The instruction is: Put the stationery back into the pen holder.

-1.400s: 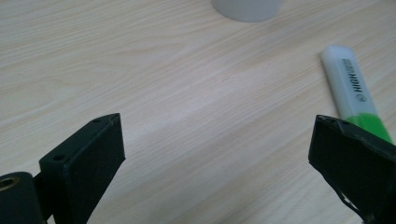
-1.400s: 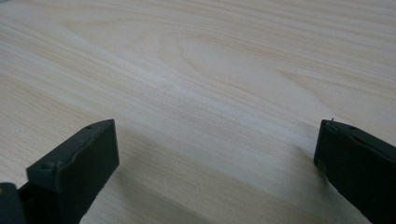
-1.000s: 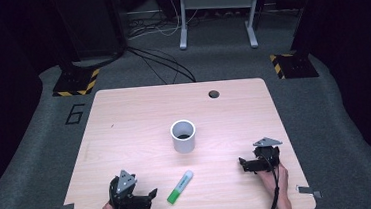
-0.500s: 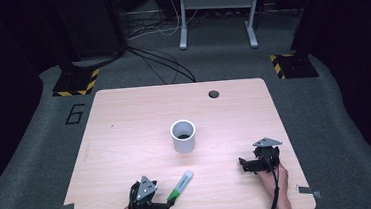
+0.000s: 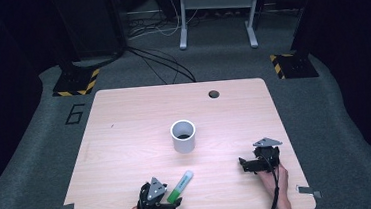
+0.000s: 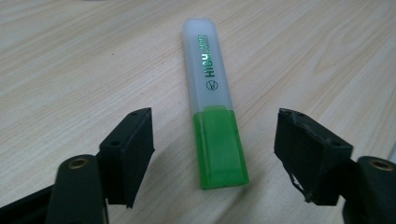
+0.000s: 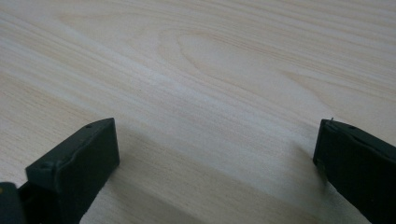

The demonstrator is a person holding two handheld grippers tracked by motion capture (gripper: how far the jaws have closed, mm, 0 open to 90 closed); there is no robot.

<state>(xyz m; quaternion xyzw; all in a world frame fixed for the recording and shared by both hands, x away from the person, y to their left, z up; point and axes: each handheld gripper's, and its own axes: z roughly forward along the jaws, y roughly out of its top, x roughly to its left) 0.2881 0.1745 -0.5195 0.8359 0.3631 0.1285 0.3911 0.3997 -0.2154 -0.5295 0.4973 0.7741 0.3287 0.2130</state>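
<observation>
A green highlighter (image 5: 181, 185) with a frosted cap lies flat on the wooden table (image 5: 125, 134) near the front edge. My left gripper (image 5: 173, 200) sits at its near end. In the left gripper view the green body of the highlighter (image 6: 219, 149) lies between the two jaws, with a gap on each side, and the cap points away. The jaws have just been closing; the left gripper (image 6: 215, 137) is still open. My right gripper (image 5: 242, 164) rests at the front right, open over bare wood (image 7: 217, 140).
A white cup (image 5: 183, 136) stands upright near the table's middle, beyond the highlighter. A cable hole (image 5: 214, 93) is at the far edge. Black-and-yellow floor plates and cables lie on the carpet behind the table.
My left gripper has slid right along the front edge up to the highlighter, whose near end now lies between its jaws. The right gripper has stayed still.
</observation>
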